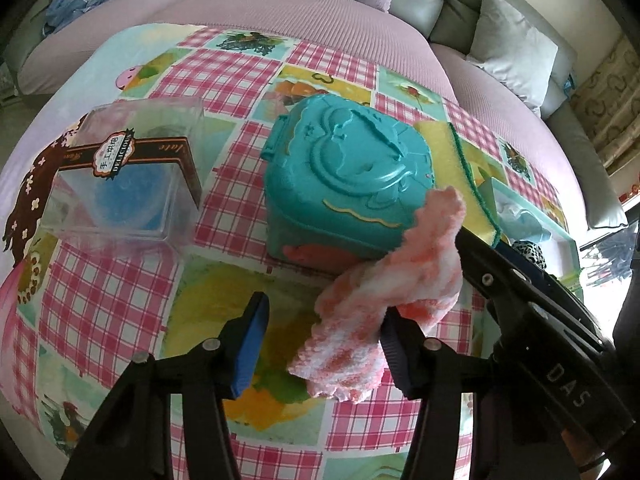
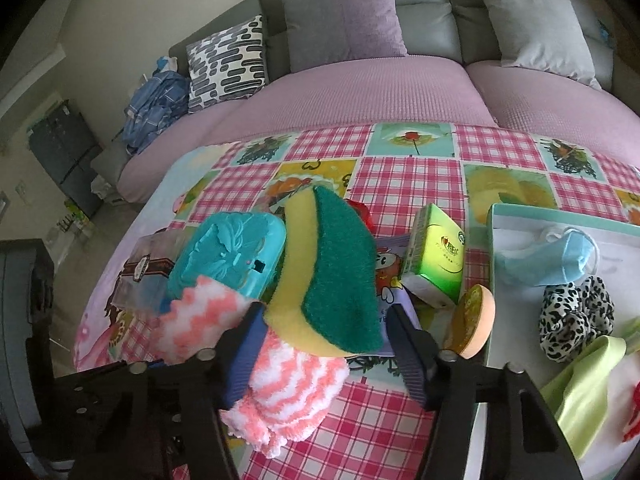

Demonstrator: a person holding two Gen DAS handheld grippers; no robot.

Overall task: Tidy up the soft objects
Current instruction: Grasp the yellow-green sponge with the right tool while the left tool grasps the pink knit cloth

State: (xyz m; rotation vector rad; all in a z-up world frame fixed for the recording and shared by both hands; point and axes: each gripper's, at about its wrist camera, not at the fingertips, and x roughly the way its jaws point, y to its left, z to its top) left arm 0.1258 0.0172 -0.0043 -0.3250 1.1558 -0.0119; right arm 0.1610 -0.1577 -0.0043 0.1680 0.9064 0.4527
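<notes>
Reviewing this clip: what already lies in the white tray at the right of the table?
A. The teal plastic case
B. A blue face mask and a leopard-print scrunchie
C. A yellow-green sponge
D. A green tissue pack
B: the blue face mask and leopard-print scrunchie lie inside the white tray.

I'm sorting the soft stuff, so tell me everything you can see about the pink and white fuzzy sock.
The sock is fluffy, chenille-like, with coral-pink and white zigzag stripes. It lies bunched and twisted on the checked cloth, in front of the teal case. The sponge overlaps it from above. One end rests against a pad of the left gripper; no firm pinch is visible.
</notes>
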